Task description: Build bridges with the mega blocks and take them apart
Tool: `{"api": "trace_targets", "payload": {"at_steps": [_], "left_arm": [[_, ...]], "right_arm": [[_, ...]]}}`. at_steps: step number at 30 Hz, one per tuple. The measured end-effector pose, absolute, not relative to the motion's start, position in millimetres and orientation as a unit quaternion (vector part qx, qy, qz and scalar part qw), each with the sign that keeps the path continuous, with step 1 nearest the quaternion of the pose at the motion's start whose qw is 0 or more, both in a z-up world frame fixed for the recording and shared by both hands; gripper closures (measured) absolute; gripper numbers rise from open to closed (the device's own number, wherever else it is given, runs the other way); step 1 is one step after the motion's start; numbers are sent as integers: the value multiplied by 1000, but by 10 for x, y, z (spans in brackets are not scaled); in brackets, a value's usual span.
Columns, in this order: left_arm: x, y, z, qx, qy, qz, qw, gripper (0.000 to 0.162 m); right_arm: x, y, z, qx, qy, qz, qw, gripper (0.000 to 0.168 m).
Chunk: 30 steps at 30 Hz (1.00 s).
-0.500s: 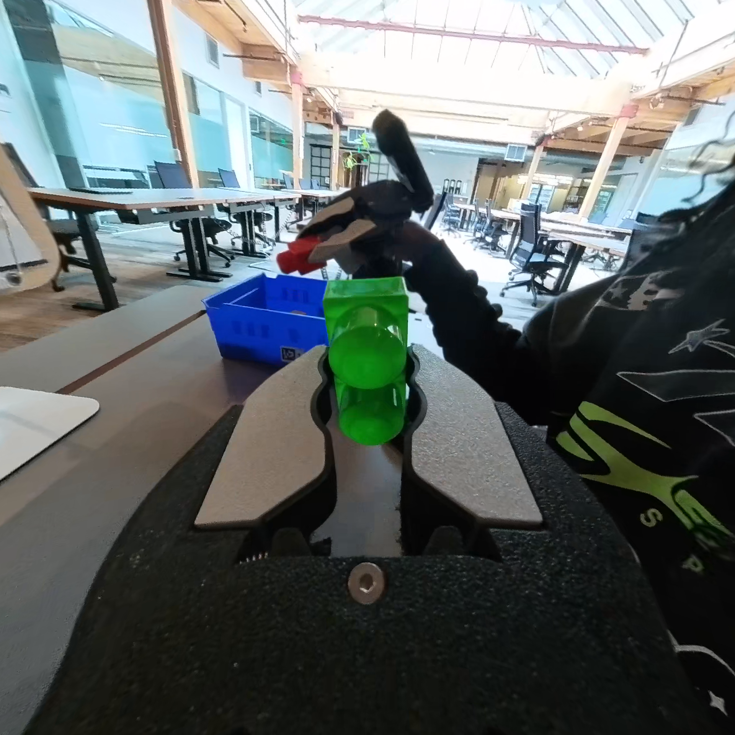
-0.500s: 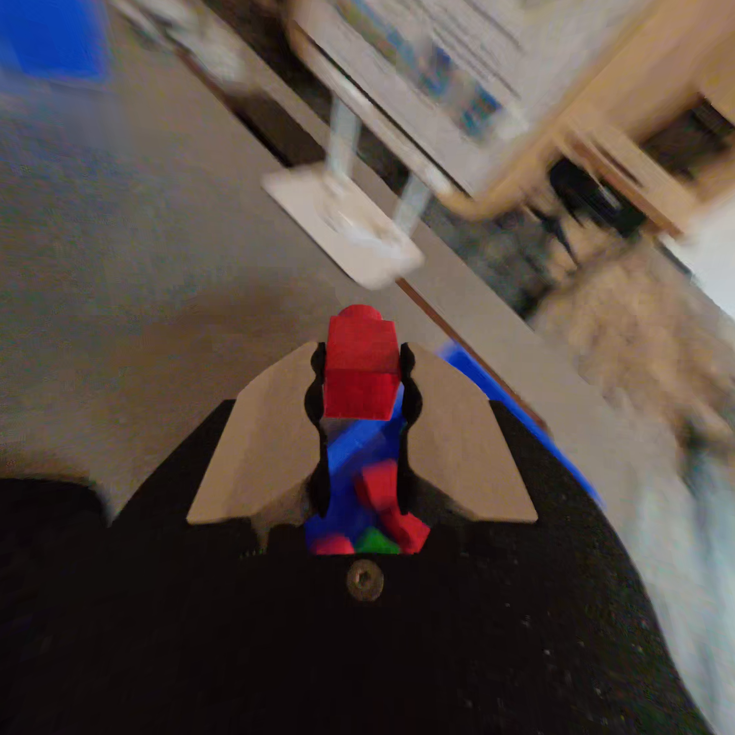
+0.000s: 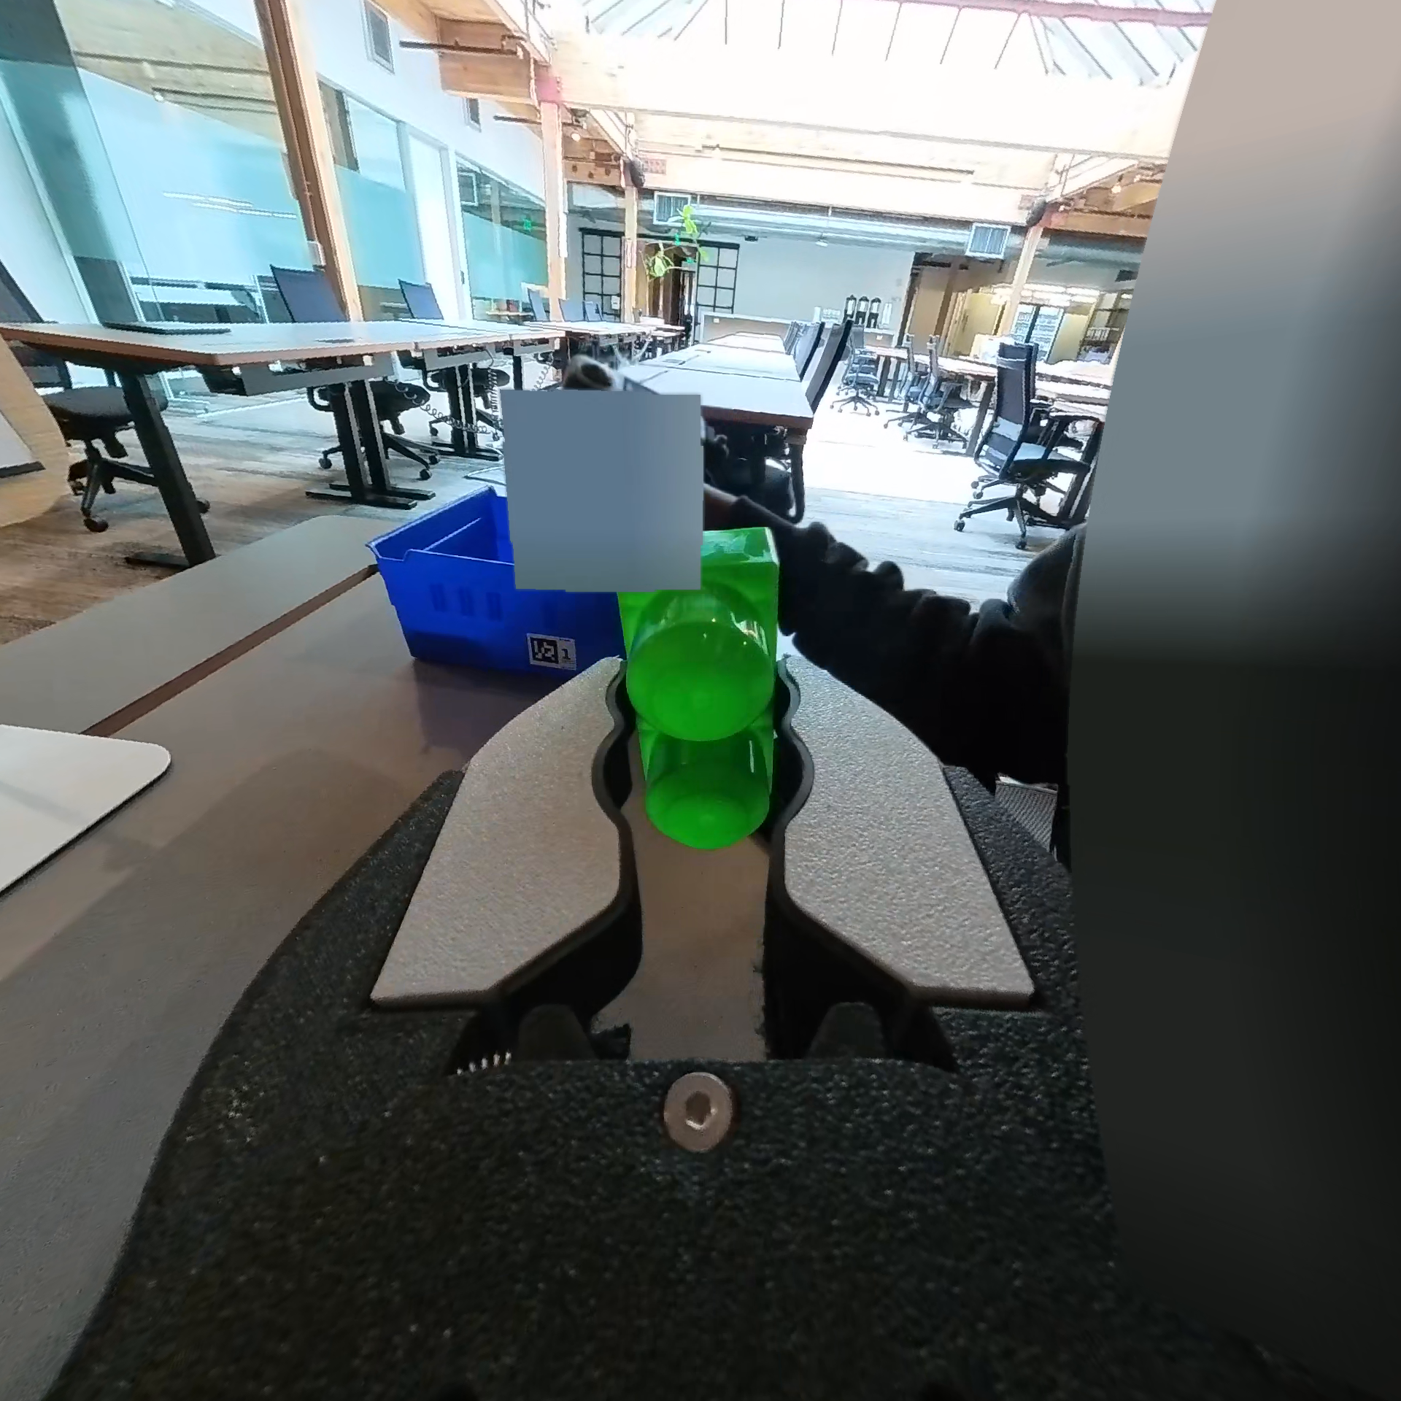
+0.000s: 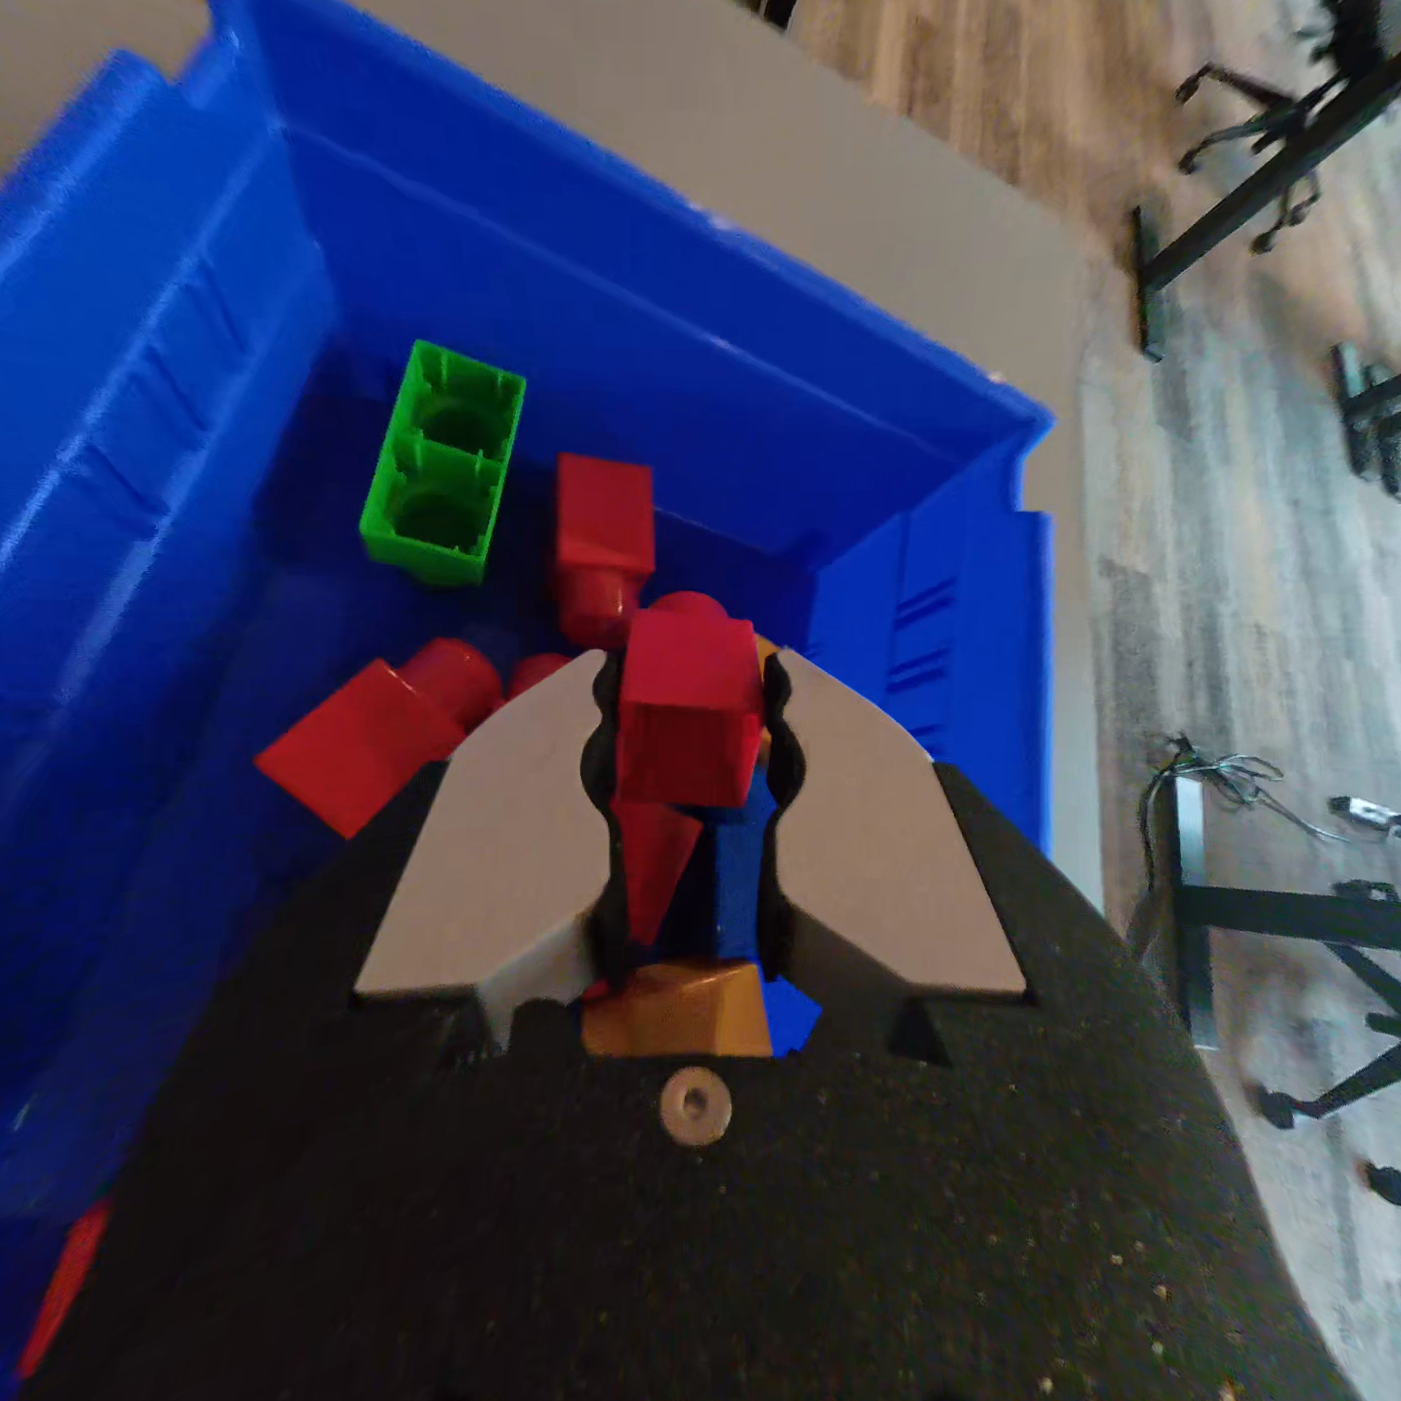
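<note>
My left gripper (image 3: pixel 701 694) is shut on a green two-stud block (image 3: pixel 701 682) and holds it above the brown table, studs facing the camera. A blue bin (image 3: pixel 462 599) stands just beyond it. My right gripper (image 4: pixel 686 682) is shut on a red one-stud block (image 4: pixel 686 720) and hangs over the inside of the same blue bin (image 4: pixel 493 250). In the bin lie a green two-stud block (image 4: pixel 443 466) with its hollow side up, two red blocks (image 4: pixel 603 531) (image 4: pixel 371 739), and an orange block (image 4: pixel 675 1012) under the jaws. The right gripper itself is hidden in the left wrist view.
A person's dark sleeve (image 3: pixel 910 644) reaches from the right toward the bin. A white pad (image 3: pixel 53 788) lies on the table (image 3: pixel 227 720) at left. Desks and office chairs (image 3: pixel 1016 455) stand behind. Past the table edge is wood floor with desk legs (image 4: pixel 1251 189). The tips of one gripper are about 45 cm away from the tips of the other.
My right gripper has swung with the red block from over the table to above the bin's inside, now looking down into it. The left gripper with the green block has barely moved.
</note>
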State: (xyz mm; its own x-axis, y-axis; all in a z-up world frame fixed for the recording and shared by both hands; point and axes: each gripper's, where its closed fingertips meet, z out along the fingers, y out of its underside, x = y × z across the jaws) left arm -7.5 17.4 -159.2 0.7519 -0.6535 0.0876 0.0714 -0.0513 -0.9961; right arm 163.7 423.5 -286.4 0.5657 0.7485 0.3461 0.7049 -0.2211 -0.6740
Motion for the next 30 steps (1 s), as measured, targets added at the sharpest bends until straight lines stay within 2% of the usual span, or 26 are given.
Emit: {"api": "trace_targets", "payload": {"at_steps": [3, 5, 6, 10, 14, 18, 21, 26, 30], "left_arm": [[-78, 180, -1599, -670, 216, -279, 653, 127], [-89, 194, -1609, -672, 211, -279, 653, 127], [-93, 197, -1616, -673, 210, -279, 652, 127], [-104, 206, -1643, -677, 211, -278, 648, 127], [-77, 219, -1703, -686, 217, -276, 637, 127], [-11, 217, -1749, -692, 232, -275, 626, 127], [37, 209, -1773, -695, 244, -269, 621, 127], [90, 185, -1774, -694, 257, -266, 618, 127], [98, 162, -1794, -695, 269, -257, 615, 127]], "right_arm": [[1581, 4189, -3020, -793, -469, 61, 384, 131], [1588, 4182, -2993, -790, -468, 65, 391, 110], [1606, 4181, -2926, -785, -467, 60, 403, 106], [1455, 3921, -2384, -748, -466, 96, 462, 110], [690, 2721, -1632, -594, -575, 311, 469, 115], [279, 1145, -1203, -381, -697, 483, 367, 112], [143, 455, -1282, -316, -752, 506, 279, 110], [-90, 114, -1561, -291, -799, 470, 237, 112], [-132, 0, -1626, -271, -807, 470, 235, 131]]}}
